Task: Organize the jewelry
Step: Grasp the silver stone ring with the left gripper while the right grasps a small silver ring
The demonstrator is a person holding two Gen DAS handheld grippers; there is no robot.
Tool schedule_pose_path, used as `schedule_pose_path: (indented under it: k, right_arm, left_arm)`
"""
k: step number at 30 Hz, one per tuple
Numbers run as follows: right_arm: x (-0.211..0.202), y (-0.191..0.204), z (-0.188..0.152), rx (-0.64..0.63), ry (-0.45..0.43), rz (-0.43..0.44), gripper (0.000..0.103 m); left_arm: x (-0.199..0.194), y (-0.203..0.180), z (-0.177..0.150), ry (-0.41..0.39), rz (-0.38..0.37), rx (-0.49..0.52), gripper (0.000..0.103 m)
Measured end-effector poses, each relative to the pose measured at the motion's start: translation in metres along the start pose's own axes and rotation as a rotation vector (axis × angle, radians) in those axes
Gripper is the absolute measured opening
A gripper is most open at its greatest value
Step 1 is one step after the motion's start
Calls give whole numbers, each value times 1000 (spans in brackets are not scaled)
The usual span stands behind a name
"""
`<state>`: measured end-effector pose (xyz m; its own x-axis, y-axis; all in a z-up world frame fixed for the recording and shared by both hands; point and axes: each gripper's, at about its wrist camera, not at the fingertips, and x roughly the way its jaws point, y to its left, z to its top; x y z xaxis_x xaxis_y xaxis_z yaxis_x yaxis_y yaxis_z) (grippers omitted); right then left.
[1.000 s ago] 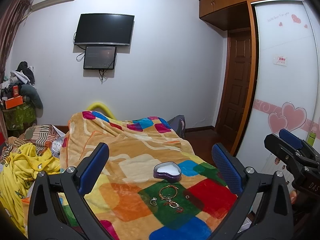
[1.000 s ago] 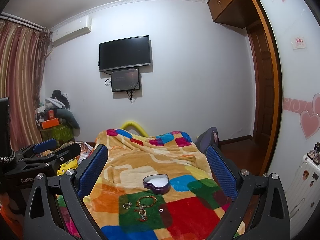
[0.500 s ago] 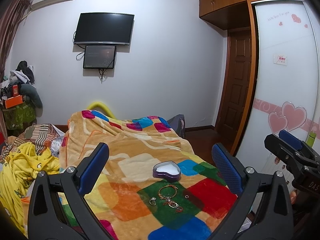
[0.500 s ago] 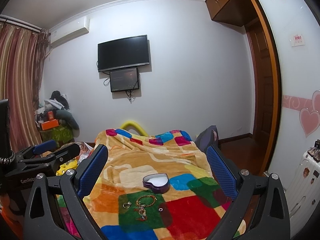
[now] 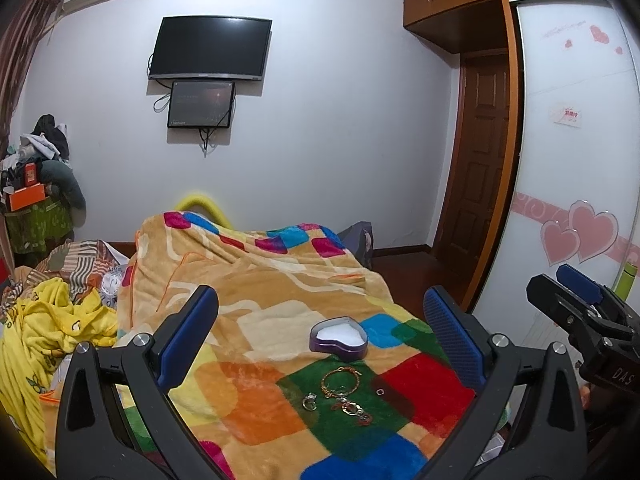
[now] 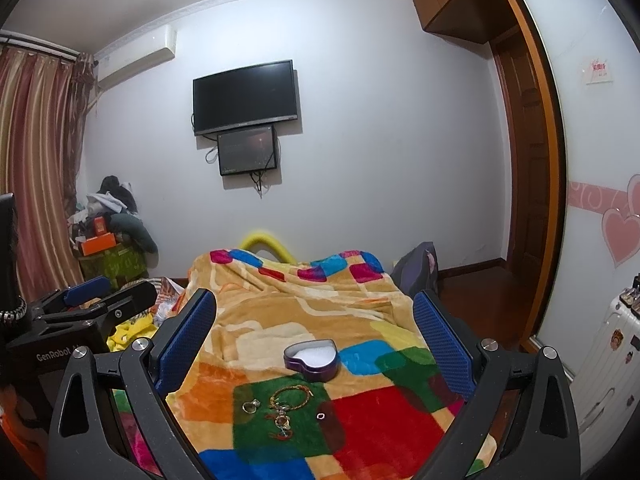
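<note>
Nothing has moved since the earlier frames. "GenRobot" reads on the left claw (image 6: 100, 304); "DAS" on the right claw (image 5: 580, 300). Both claws gape wide, holding nothing, above the bed's blanket (image 5: 280, 304), where bracelet (image 5: 340, 378), rings and heart-shaped box (image 5: 338, 338) lie.

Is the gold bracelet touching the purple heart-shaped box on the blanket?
Apart. In the right wrist view, a strip of blanket shows between the gold bracelet and the purple heart-shaped box; the left wrist view shows the same gap.
</note>
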<state>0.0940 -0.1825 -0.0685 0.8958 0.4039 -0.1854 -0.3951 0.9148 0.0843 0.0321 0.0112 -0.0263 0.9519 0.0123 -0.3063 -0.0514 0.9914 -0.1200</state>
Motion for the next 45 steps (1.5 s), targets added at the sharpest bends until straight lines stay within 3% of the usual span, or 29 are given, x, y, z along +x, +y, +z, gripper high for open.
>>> schedule_pose_path:
  k: [12, 19, 24, 30, 32, 39, 41, 45]
  right_arm:
    - [56, -24, -33, -3, 197, -59, 98]
    - [85, -33, -59, -20, 326, -74, 98]
    - [104, -36, -81, -17, 404, -44, 94]
    - [126, -40, -105, 8, 516, 28, 71]
    - [131, -39, -112, 5, 545, 53, 61]
    - [145, -35, -130, -4, 608, 130, 39]
    - [149, -35, -133, 1, 621, 145, 33]
    - [152, -32, -136, -18, 627, 155, 26]
  left_arm:
    - [69, 41, -24, 148, 120, -13, 103]
    - [112, 69, -50, 276, 180, -17, 88]
    - [140, 77, -75, 426, 108, -35, 75]
    - [157, 60, -100, 536, 15, 6, 66]
    - [162, 54, -107, 573, -19, 7, 58]
    - [175, 43, -118, 621, -99, 28, 40]
    - [179, 38, -121, 649, -154, 21, 32]
    - [184, 29, -130, 684, -181, 52, 30]
